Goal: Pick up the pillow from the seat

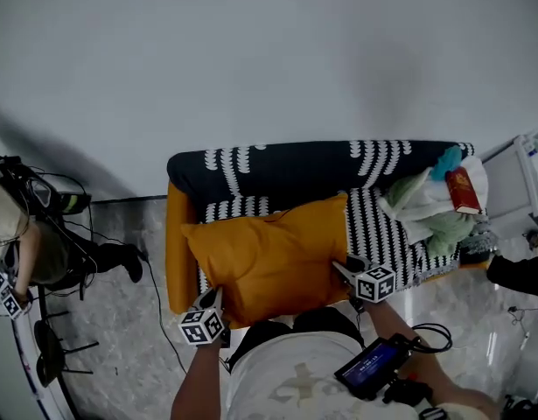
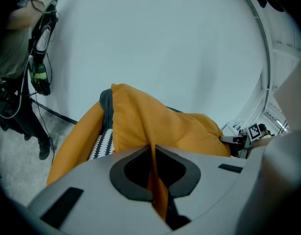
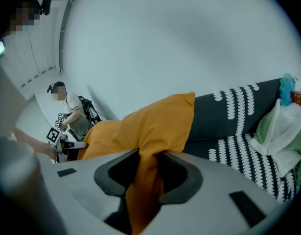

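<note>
The white wall (image 1: 269, 51) closes off the far side, right behind the one sofa (image 1: 286, 169), so you have no room beyond the backrest. The pale floor (image 1: 120, 322) is open on your left, past the orange armrest (image 1: 178, 252), up to a second person (image 1: 32, 243) who stands well apart among trailing cables. On your right a white frame crowds the sofa's end.

The sofa's dark, white-patterned seat runs left to right across the head view. The single orange pillow (image 1: 273, 256) lies over the seat's left half. Its long axis runs along the sofa, its near edge is toward you and its far edge is toward the backrest. In the right gripper view its far corner (image 3: 187, 102) stands up in front of the backrest. I cannot tell whether the pillow's underside touches the seat.

One heap of pale and green cloth (image 1: 430, 213) fills the seat's right end, just beside the pillow's right edge.

You hold two grippers, one at each near corner of the pillow. The left gripper (image 1: 218, 296) is pinched nearly closed on a thin fold of the fabric (image 2: 152, 177). The right gripper (image 1: 347, 268) is clamped on a thicker bunch (image 3: 145, 180), with its jaws partly apart around it.

One red book (image 1: 462, 191) sits on top of the cloth heap.
</note>
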